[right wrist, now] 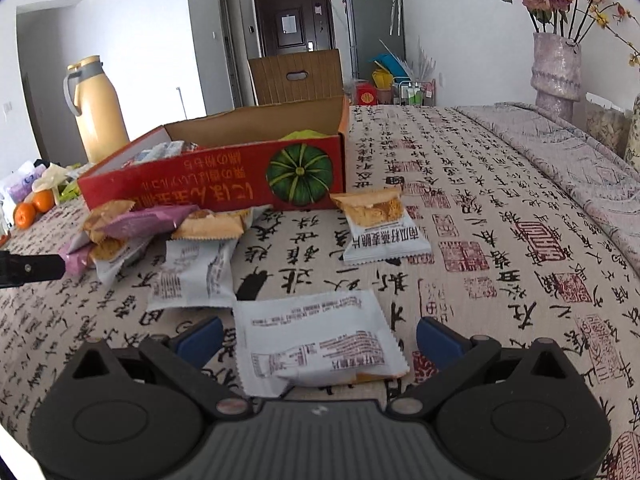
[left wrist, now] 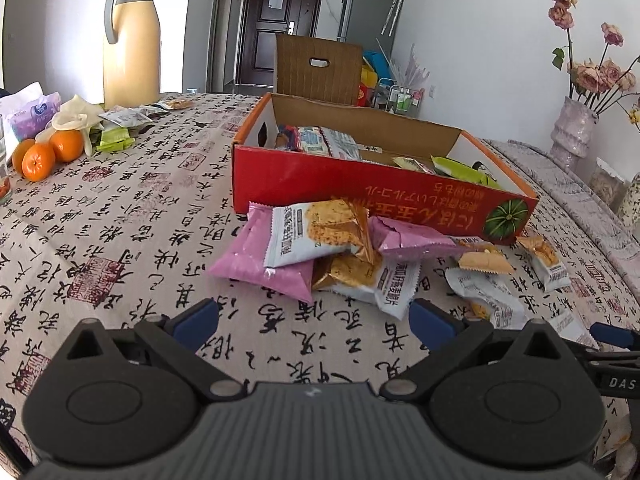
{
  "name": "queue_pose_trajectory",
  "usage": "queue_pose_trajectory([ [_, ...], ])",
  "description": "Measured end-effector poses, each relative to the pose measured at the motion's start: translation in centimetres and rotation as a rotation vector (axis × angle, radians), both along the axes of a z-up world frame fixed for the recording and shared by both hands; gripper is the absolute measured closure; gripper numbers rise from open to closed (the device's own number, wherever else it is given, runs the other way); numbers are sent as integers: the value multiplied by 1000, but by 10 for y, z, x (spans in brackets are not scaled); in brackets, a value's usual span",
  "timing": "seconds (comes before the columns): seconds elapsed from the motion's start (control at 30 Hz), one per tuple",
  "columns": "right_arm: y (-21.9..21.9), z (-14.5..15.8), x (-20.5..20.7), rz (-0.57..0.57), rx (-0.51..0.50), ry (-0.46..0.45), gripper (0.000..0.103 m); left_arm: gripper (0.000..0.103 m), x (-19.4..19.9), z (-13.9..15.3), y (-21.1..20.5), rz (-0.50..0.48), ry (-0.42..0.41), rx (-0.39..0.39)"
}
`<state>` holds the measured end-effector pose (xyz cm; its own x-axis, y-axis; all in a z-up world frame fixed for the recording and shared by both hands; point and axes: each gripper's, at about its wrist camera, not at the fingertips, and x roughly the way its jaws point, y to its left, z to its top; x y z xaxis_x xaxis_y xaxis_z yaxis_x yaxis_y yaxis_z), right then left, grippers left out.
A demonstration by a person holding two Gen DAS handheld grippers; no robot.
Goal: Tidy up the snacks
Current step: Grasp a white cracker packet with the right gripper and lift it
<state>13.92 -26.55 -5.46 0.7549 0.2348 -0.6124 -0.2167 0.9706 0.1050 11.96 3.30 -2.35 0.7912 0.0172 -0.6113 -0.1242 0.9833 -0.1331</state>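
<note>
A red cardboard box with a pumpkin picture holds several snack packets; it also shows in the right wrist view. In front of it lies a pile of pink packets and white-and-gold cracker packets. My left gripper is open and empty, just short of the pile. My right gripper is open, its fingers on either side of a white packet lying face down on the cloth. Another white cracker packet lies near the box corner, and one more lies to the left.
A yellow thermos jug, oranges, tissues and more packets sit at the far left. A vase of dried roses stands at the far right. A brown chair back is behind the table.
</note>
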Motion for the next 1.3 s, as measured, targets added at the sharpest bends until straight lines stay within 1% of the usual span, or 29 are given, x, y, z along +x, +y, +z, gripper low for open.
queue_pose_trajectory([
  [0.1,2,-1,-1,0,-14,-13,2,0,0,0,0,-3,1,-1],
  [0.17,5,-3,-3,-7,-50,-33,9,0,0,-1,-1,-4,2,-2],
  [0.2,6,-3,-4,-10,-67,-42,14,0,0,-1,-1,-4,2,-3],
  [0.27,6,-3,-5,-1,-67,-53,22,0,0,-1,-1,-3,4,-3],
  [0.3,6,-2,-6,2,-67,-58,29,0,0,-2,-1,-2,5,-4],
  [0.4,5,-2,-6,6,-67,-65,32,0,-1,-2,-1,-3,6,-7],
  [0.47,5,-2,-7,6,-63,-73,41,0,-1,-2,-1,-4,6,-8],
  [0.53,3,-1,-8,9,-56,-78,66,0,-1,-2,-1,-4,6,-8],
  [0.6,1,0,-8,2,-44,-77,80,0,-1,-2,-1,-3,5,-9],
  [0.63,-1,0,-8,-3,-40,-77,84,0,-1,-2,-1,-3,6,-8],
  [0.7,-3,0,-7,-10,-30,-76,88,0,-2,-2,-1,-3,6,-7],
  [0.8,-5,0,-8,-14,-23,-82,90,0,-1,-2,-1,-4,6,-7],
  [1.07,-6,5,-10,-24,-20,-116,91,0,1,0,-1,-3,4,0],
  [1.3,-7,8,-7,-31,-19,-131,90,0,15,10,1,8,-10,15],
])
